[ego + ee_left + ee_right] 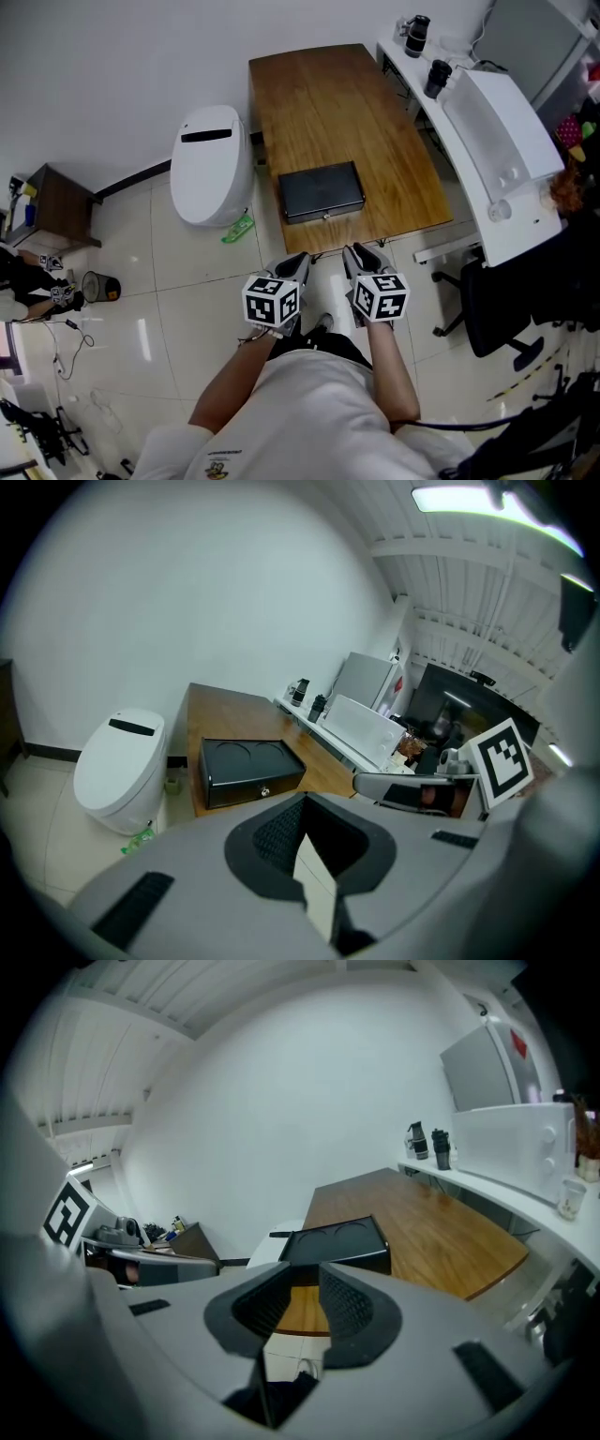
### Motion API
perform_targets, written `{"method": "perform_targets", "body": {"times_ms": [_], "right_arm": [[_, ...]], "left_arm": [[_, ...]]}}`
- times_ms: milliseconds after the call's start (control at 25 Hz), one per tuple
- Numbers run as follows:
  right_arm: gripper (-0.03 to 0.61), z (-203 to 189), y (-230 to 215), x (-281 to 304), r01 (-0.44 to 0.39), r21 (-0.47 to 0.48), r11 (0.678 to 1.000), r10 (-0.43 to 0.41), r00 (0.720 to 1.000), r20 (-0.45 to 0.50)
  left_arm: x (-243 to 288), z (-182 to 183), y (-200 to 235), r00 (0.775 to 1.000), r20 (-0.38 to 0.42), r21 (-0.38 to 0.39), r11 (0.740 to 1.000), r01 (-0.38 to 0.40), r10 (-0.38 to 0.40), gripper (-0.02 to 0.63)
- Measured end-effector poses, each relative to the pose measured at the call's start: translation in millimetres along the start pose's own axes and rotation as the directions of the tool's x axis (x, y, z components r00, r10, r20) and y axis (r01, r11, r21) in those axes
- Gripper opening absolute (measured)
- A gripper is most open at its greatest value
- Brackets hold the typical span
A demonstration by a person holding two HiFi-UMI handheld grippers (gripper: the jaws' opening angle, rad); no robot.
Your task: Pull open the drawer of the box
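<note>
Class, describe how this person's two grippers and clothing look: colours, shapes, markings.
The left gripper and right gripper have grey bodies with dark textured jaw pads; each carries a white cube of black square markers. The person wears a white short-sleeved shirt.

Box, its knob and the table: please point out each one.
box (322, 187), head view, middle of its top.
knob (265, 792), left gripper view, its round face.
table (328, 103), head view, bare wood behind the box.
</note>
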State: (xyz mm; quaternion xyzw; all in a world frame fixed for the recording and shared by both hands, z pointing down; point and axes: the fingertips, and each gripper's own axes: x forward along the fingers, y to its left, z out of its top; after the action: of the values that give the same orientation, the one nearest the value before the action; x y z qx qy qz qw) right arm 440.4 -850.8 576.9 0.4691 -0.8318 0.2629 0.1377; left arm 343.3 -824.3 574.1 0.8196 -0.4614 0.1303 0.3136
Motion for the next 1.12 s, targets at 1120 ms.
{"method": "perform_targets", "body": {"times_ms": [1120], "right_arm": [[0.103, -41.5, -47.3, 121.4, 0.17, -0.082, 0.982, -0.181, 0.971, -0.156]], "left_arm": [[97.1, -15.9, 47.4, 0.979, -0.164, 0.025, 0.992, 0.127, -0.121, 0.002]]}}
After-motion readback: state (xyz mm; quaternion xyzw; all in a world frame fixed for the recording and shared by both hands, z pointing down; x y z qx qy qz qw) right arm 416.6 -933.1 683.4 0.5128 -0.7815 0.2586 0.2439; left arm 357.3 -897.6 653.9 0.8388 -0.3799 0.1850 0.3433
